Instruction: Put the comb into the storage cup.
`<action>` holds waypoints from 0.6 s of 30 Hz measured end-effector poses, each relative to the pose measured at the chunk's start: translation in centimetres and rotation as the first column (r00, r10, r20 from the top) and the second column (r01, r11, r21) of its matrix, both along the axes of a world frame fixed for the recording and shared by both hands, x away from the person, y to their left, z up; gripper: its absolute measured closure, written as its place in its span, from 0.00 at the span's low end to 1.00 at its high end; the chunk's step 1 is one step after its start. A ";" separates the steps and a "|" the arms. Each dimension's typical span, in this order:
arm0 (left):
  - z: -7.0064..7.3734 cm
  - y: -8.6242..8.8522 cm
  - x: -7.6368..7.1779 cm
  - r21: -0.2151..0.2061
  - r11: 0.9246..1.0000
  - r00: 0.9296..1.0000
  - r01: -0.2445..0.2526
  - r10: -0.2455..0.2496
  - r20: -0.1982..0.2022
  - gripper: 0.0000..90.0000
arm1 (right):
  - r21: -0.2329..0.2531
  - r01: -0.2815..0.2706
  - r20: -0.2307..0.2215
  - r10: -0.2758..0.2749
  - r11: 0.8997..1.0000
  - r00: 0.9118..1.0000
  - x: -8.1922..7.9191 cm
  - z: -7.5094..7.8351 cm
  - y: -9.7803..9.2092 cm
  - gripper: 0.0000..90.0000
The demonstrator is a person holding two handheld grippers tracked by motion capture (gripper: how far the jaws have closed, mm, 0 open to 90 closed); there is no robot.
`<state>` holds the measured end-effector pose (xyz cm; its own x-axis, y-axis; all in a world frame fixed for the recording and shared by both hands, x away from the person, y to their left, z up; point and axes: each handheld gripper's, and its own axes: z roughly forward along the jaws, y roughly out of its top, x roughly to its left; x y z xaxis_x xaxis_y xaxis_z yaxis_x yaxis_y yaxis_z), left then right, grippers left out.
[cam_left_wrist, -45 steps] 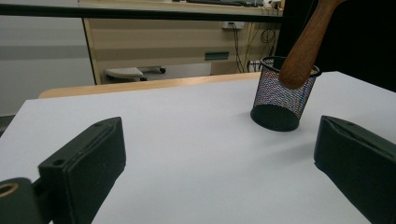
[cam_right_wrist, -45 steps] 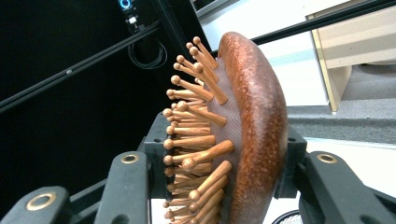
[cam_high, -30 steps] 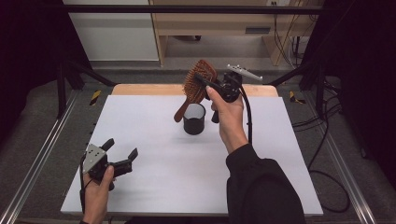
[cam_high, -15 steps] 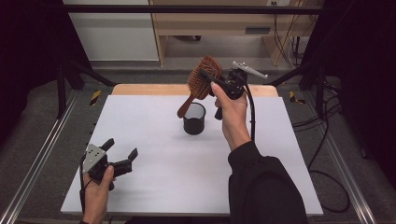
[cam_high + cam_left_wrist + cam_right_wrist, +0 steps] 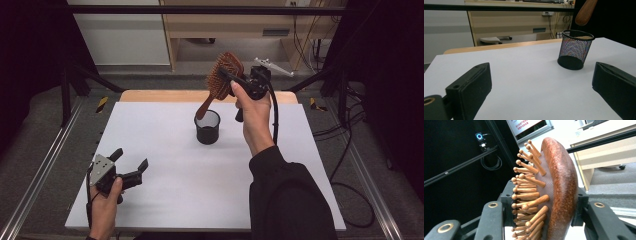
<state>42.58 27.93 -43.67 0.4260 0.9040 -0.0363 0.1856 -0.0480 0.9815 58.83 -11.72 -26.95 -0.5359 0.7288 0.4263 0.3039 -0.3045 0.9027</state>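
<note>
High view shows the right gripper [image 5: 231, 79], jaws clamped on the head of the brown wooden paddle hairbrush [image 5: 223, 79], has lifted it higher so its handle tip now hangs above the black mesh cup [image 5: 207, 127], suggesting withdrawal, while the left gripper [image 5: 131, 167] rests spread and empty at the near left.

Mesh cup [image 5: 207, 127] stands on the table [image 5: 165, 200], just past centre toward 12 o'clock. Hairbrush [image 5: 224, 80] hangs above it (handle end over the rim). Left gripper [image 5: 131, 167] sits at 8 o'clock, well apart.
</note>
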 end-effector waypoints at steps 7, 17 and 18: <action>0.0 0.0 0.0 -0.001 1.000 1.000 0.000 0.000 0.001 0.03 | -0.032 0.021 -0.011 -0.022 0.999 1.000 0.4 -0.2 -0.4 0.58; 0.0 0.2 0.0 -0.006 1.000 1.000 0.001 0.000 0.006 0.03 | -0.081 0.037 -0.025 -0.039 0.996 0.999 1.0 -0.9 -0.5 0.57; 0.0 0.2 0.0 -0.004 1.000 1.000 0.001 -0.001 0.005 0.03 | -0.087 0.040 -0.027 -0.042 0.995 0.999 1.1 -0.9 -0.5 0.57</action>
